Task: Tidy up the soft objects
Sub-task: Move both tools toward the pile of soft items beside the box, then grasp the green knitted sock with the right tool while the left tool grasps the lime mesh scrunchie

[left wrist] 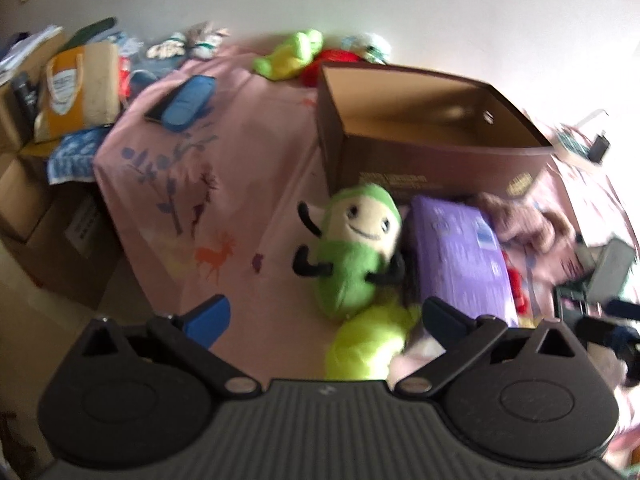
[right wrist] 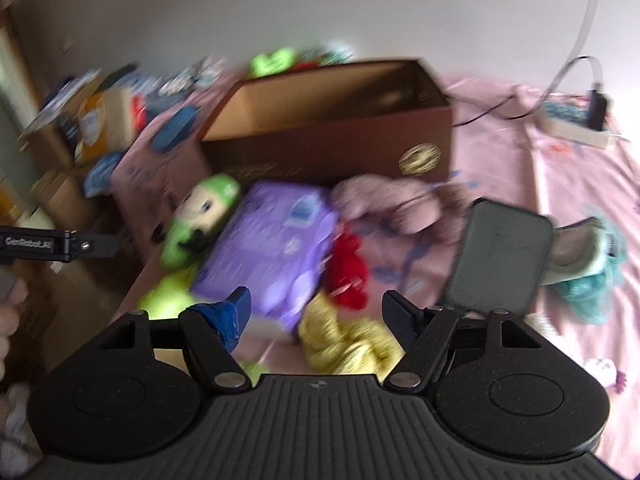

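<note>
Place: a bed with a pink sheet (left wrist: pixel 224 184); a brown cardboard box (right wrist: pixel 332 148) sits on it with its top open; it looks empty inside, but the far corners are hard to see.
Soft things: a pile lies right in front of the box; a green smiling plush toy (left wrist: pixel 352 248) leans beside a purple soft pack (right wrist: pixel 272 248); a bright yellow-green plush (left wrist: pixel 364 344) lies just under the smiling toy; a red fuzzy thing (right wrist: pixel 350 272), a yellow knit cloth (right wrist: pixel 344 340) and a dusty pink plush (right wrist: pixel 384 204) lie close by; a teal fluffy thing (right wrist: pixel 592 280) is off to the right.
Not soft: a dark flat case (right wrist: pixel 500 256) rests on the pile.
Left gripper (left wrist: pixel 326 316): wide open; it holds nothing; it hangs over the near edge of the bed, pointing at the smiling toy.
Right gripper (right wrist: pixel 316 312): wide open too; nothing in it; it hangs over the yellow cloth and the purple pack.
How they will feel: I think the toys are light and squishy; they will bend and flop; they will not break.
Where to grab: pinch the smiling toy around its fat green tummy; the thin black arms could slip out; bunch the cloth in its middle.
Job so far: it seems nothing is in the box yet.
</note>
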Action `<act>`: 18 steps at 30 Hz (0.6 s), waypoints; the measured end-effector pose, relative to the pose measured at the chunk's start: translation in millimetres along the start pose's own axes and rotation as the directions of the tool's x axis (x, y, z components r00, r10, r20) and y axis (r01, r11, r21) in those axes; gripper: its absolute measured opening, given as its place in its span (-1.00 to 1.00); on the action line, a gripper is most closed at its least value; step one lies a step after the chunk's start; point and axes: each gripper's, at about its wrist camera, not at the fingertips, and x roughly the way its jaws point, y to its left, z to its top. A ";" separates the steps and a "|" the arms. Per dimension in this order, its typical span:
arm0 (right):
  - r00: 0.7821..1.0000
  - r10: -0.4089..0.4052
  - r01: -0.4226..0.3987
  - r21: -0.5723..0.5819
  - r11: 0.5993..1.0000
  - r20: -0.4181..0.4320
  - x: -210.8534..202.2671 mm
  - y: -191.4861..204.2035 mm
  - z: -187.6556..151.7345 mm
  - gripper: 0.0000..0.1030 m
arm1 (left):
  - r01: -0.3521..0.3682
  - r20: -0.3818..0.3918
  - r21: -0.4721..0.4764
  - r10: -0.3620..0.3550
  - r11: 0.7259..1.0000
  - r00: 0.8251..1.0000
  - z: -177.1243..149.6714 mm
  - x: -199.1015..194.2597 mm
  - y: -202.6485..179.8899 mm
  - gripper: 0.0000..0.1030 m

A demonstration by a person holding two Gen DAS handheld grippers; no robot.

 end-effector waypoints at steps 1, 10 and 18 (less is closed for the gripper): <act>1.000 0.018 -0.019 -0.018 1.000 -0.022 2.6 1.6 -1.8 0.12 | 0.011 -0.005 0.022 -0.011 1.000 1.000 -4.3 0.2 -0.5 0.97; 0.959 0.183 -0.205 -0.083 0.975 -0.217 30.7 20.6 -21.1 0.12 | 0.075 -0.062 0.167 -0.066 0.983 0.996 -26.5 11.5 -10.8 0.97; 0.937 0.187 -0.232 -0.125 0.965 -0.294 59.6 41.8 -32.5 0.12 | 0.070 -0.091 0.248 -0.049 0.966 0.995 -31.6 27.7 -21.0 0.97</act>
